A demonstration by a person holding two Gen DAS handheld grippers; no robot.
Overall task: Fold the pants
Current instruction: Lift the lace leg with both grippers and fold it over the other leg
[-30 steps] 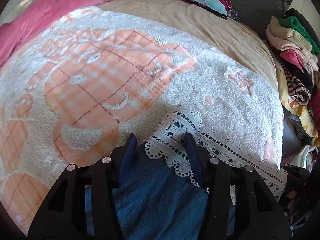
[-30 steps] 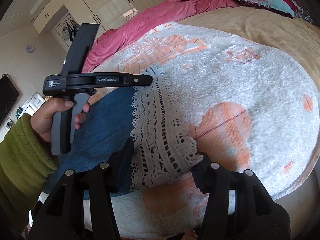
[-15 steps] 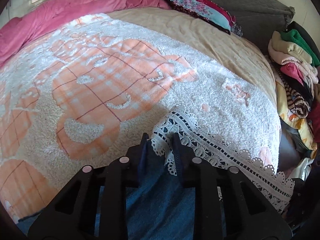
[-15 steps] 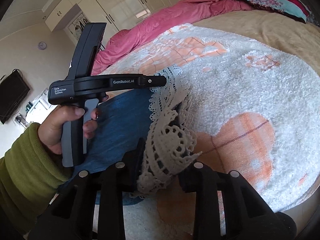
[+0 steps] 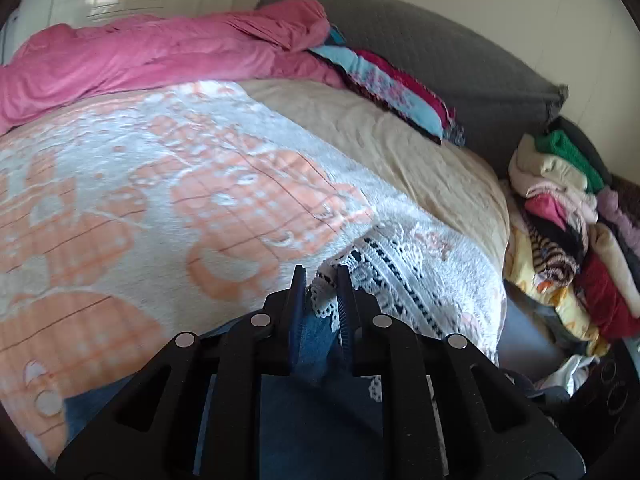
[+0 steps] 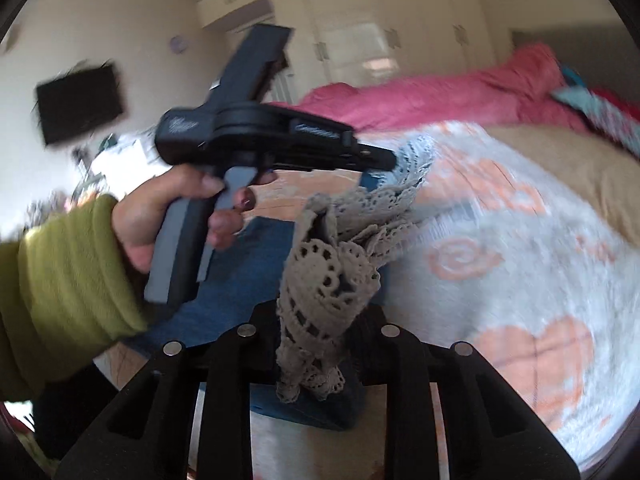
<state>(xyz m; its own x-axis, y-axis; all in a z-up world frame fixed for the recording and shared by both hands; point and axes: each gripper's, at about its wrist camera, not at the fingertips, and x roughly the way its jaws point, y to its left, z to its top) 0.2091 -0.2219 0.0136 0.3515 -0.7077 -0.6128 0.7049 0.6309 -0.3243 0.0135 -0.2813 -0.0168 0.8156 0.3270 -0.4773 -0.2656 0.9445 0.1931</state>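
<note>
- Gripping at two points along the lace-trimmed hem, the pants (image 5: 320, 344) are held clear of the bed (image 5: 420, 160) at their far end; the rest of the blue denim trails down to the near edge of the bed.
- The left hand-held gripper (image 5: 321, 276) has just been closing; its jaws are pinched on the hem where denim meets white lace trim (image 5: 384, 260).
- The right hand-held gripper (image 6: 320, 320) has likewise just been closing; a bunched fold of lace (image 6: 324, 280) is clamped between its jaws, with denim behind it.
- Judged reason for the paired hold: two grips on one hem keep the edge taut, so the leg end can be carried over the garment as a fold.
- The fleece blanket (image 5: 140, 200), white with orange figures, serves as the folding surface.
- Shown only in the left wrist view: a stack of clothes (image 5: 560, 216) at the right of the bed, the grey headboard (image 5: 460, 68), and the lace spreading flat toward the right.
- Shown only in the right wrist view: the left tool from the side, gripped by a hand (image 6: 176, 208) in a green sleeve (image 6: 60, 280), and the denim panel (image 6: 240, 264) sagging beneath it.
- Heavy blur is noted in the right wrist view.
</note>
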